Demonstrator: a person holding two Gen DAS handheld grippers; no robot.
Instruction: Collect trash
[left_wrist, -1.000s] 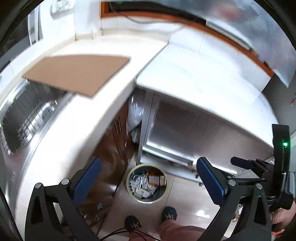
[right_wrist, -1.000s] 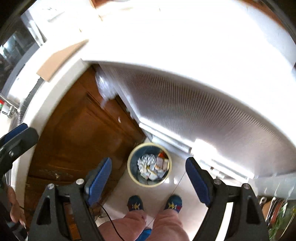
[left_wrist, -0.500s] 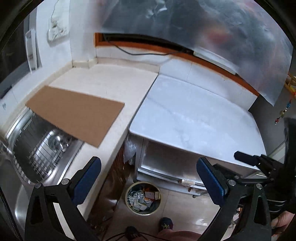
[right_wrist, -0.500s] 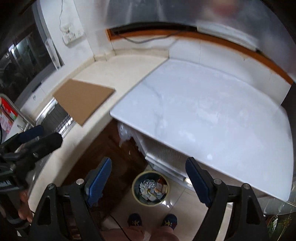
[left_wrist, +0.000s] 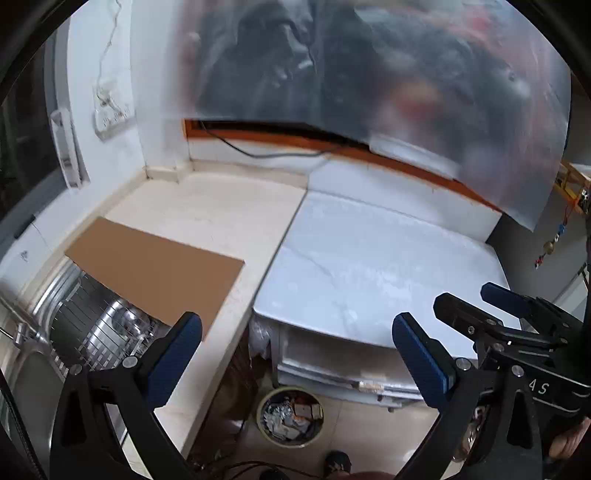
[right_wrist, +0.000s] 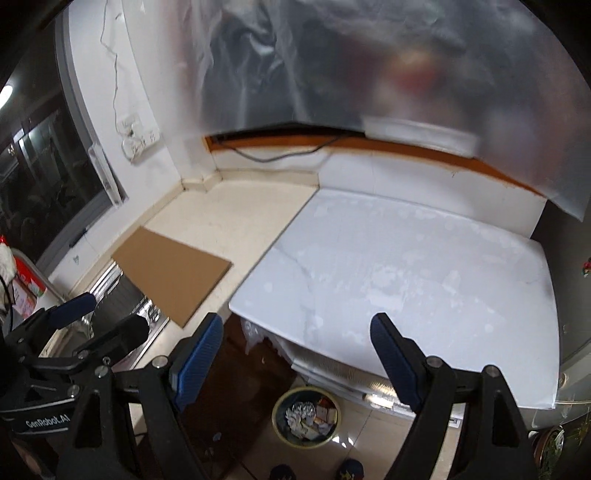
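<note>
Two views: in the left wrist one, the left gripper (left_wrist: 295, 363) hung wide apart and empty above the trash bin (left_wrist: 290, 416) on the floor below the white counter (left_wrist: 376, 273), its crumpled foil and paper probably light and soft, best pinched at a fold; "4 S" was readable on the right gripper (left_wrist: 476, 302). In the right wrist view, the right gripper (right_wrist: 295, 363) was also spread wide, empty, above the bin (right_wrist: 306, 416); "GenRobot.AI" was printed on the left gripper (right_wrist: 96, 321).

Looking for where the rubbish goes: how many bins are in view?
1. The round bin stands on the floor below the white counter, already holding trash. Others may be hidden under the counters.
</note>
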